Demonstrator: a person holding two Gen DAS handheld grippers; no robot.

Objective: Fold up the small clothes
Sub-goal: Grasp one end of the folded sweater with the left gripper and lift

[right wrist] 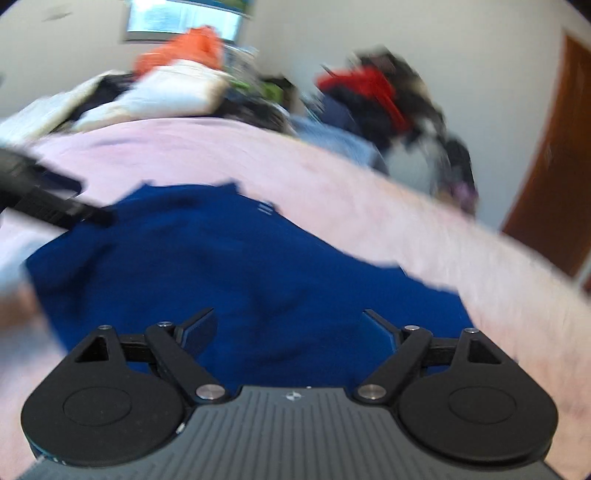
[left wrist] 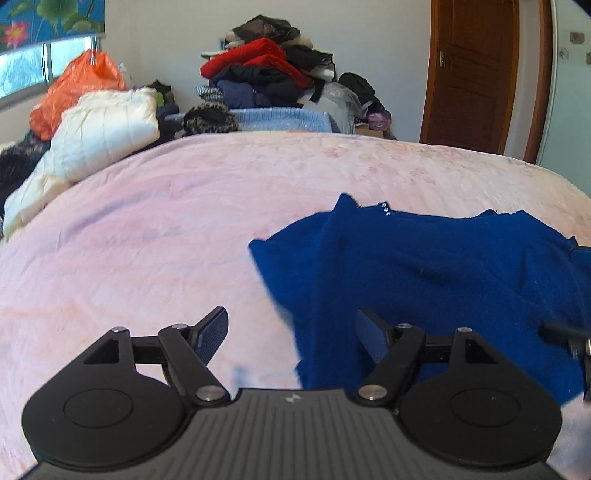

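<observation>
While the blue garment [left wrist: 424, 266] lies spread on the pink bed [left wrist: 147, 221], nothing is gripped. Both the left gripper [left wrist: 291, 332] and right gripper [right wrist: 290, 332] are held open over it.

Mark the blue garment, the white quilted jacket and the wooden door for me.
blue garment [left wrist: 436, 258], left wrist view, middle of the cloth
white quilted jacket [left wrist: 107, 129], left wrist view, its top fold
wooden door [left wrist: 476, 74], left wrist view, centre panel

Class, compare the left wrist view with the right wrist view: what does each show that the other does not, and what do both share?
Only the left wrist view: the door handle and the flowered blind.
Only the right wrist view: the left gripper's black finger reaching in over the blue garment.
Both: the garment on the pink bedspread, the orange bag, the clothes pile, open jaws.
</observation>
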